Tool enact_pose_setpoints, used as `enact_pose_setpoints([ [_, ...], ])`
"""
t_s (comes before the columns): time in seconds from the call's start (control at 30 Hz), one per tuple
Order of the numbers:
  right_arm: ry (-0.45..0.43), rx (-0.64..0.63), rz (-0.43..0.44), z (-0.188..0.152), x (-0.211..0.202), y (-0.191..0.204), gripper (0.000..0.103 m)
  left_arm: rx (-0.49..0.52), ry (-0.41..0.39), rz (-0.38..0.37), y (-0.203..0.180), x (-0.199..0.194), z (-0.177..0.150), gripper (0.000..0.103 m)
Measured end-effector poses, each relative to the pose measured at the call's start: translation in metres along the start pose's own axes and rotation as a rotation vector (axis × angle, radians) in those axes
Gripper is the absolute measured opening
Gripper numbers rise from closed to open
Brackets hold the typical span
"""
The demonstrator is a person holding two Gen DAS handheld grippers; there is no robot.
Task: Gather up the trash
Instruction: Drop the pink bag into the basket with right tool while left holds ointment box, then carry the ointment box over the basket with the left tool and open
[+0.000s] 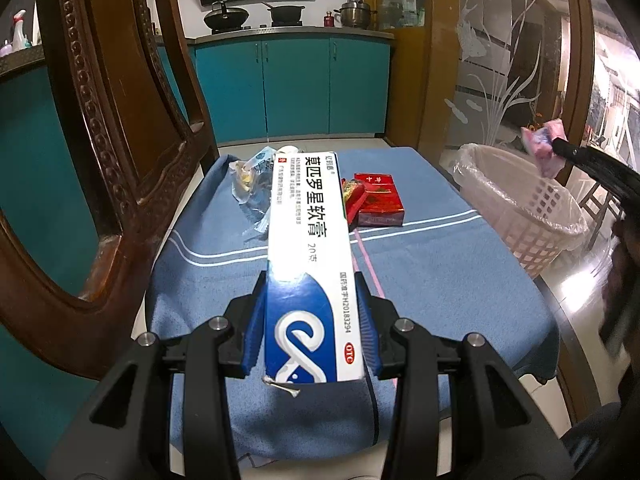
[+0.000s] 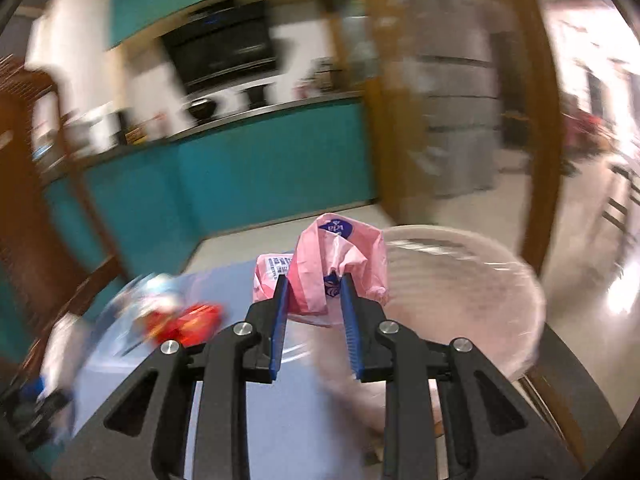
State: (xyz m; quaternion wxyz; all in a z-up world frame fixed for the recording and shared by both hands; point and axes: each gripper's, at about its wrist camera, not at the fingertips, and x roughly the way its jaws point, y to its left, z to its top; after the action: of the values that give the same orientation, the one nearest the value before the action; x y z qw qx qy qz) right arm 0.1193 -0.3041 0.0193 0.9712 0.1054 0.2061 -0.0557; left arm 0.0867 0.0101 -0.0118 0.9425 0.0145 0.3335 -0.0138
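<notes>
My left gripper (image 1: 311, 280) is shut on a long white and blue ointment box (image 1: 308, 248), held above the blue cloth (image 1: 420, 280). A red cigarette pack (image 1: 378, 200) and a crumpled clear wrapper (image 1: 252, 184) lie on the cloth further off. My right gripper (image 2: 313, 280) is shut on a crumpled pink plastic wrapper (image 2: 340, 264). In the left wrist view that wrapper (image 1: 544, 146) hangs over the pink lined waste basket (image 1: 528, 208). The basket (image 2: 460, 296) sits just right of the wrapper in the blurred right wrist view.
A carved dark wooden chair (image 1: 112, 140) stands close on the left of the table. Teal kitchen cabinets (image 1: 292, 84) are behind. An etched glass partition (image 1: 500, 60) with a wooden frame stands behind the basket.
</notes>
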Motion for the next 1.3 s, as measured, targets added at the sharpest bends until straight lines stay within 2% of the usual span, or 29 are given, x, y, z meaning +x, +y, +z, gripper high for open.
enact_pose_setpoints([
  [0.1, 0.055, 0.049, -0.083, -0.003, 0.031, -0.03, 0.027, -0.001, 0.005, 0.001, 0.0, 0.003, 0.0, 0.041],
  [0.23, 0.114, 0.065, -0.1, -0.014, 0.049, -0.038, 0.027, 0.0, 0.007, 0.001, 0.001, 0.006, 0.001, 0.041],
  [0.27, 0.114, 0.061, -0.098, -0.015, 0.05, -0.037, 0.031, 0.0, 0.006, 0.0, 0.0, 0.006, 0.001, 0.041],
  [0.3, 0.122, 0.06, -0.095, -0.016, 0.052, -0.035, 0.047, 0.001, 0.006, -0.001, -0.001, 0.006, 0.001, 0.041],
  [0.33, 0.133, 0.061, -0.099, -0.017, 0.053, -0.034, 0.058, 0.002, 0.006, -0.001, -0.002, 0.006, 0.001, 0.041],
  [0.37, 0.118, 0.071, -0.111, -0.018, 0.05, -0.033, 0.07, 0.003, 0.007, -0.001, -0.003, 0.007, 0.0, 0.041],
  [0.47, 0.03, 0.095, -0.094, -0.006, 0.018, -0.034, 0.077, 0.014, 0.012, -0.01, -0.008, 0.008, -0.001, 0.041],
  [0.5, -0.009, 0.113, -0.084, -0.004, 0.005, -0.037, 0.084, 0.017, 0.016, -0.016, -0.01, 0.008, -0.001, 0.041],
  [0.57, -0.154, 0.181, -0.089, -0.002, -0.038, -0.042, 0.097, 0.023, 0.014, -0.036, -0.015, 0.008, -0.001, 0.041],
  [0.6, -0.197, 0.206, -0.098, -0.002, -0.05, -0.045, 0.099, 0.033, 0.012, -0.046, -0.021, 0.009, 0.001, 0.041],
  [0.67, -0.283, 0.274, -0.1, -0.002, -0.08, -0.05, 0.099, 0.06, 0.006, -0.078, -0.036, 0.011, 0.007, 0.041],
  [0.77, -0.341, 0.307, -0.103, -0.003, -0.098, -0.054, 0.099, 0.119, -0.011, -0.14, -0.073, 0.016, 0.022, 0.041],
  [0.9, -0.371, 0.321, -0.133, -0.004, -0.102, -0.061, 0.099, 0.199, -0.026, -0.238, -0.145, 0.032, 0.05, 0.041],
  [0.93, -0.369, 0.332, -0.133, -0.005, -0.102, -0.063, 0.099, 0.223, -0.023, -0.282, -0.172, 0.04, 0.061, 0.041],
  [1.07, -0.37, 0.36, -0.149, -0.006, -0.102, -0.07, 0.099, 0.287, -0.023, -0.356, -0.239, 0.065, 0.088, 0.043],
  [1.13, -0.38, 0.353, -0.15, -0.007, -0.104, -0.072, 0.099, 0.286, -0.005, -0.379, -0.259, 0.082, 0.1, 0.052],
  [1.17, -0.382, 0.346, -0.15, -0.007, -0.104, -0.073, 0.099, 0.281, 0.018, -0.372, -0.264, 0.091, 0.104, 0.069],
  [1.2, -0.374, 0.336, -0.15, -0.008, -0.102, -0.074, 0.099, 0.261, 0.026, -0.34, -0.262, 0.098, 0.105, 0.082],
  [1.3, -0.331, 0.323, -0.115, -0.01, -0.094, -0.073, 0.099, 0.185, 0.03, -0.325, -0.235, 0.096, 0.096, 0.088],
])
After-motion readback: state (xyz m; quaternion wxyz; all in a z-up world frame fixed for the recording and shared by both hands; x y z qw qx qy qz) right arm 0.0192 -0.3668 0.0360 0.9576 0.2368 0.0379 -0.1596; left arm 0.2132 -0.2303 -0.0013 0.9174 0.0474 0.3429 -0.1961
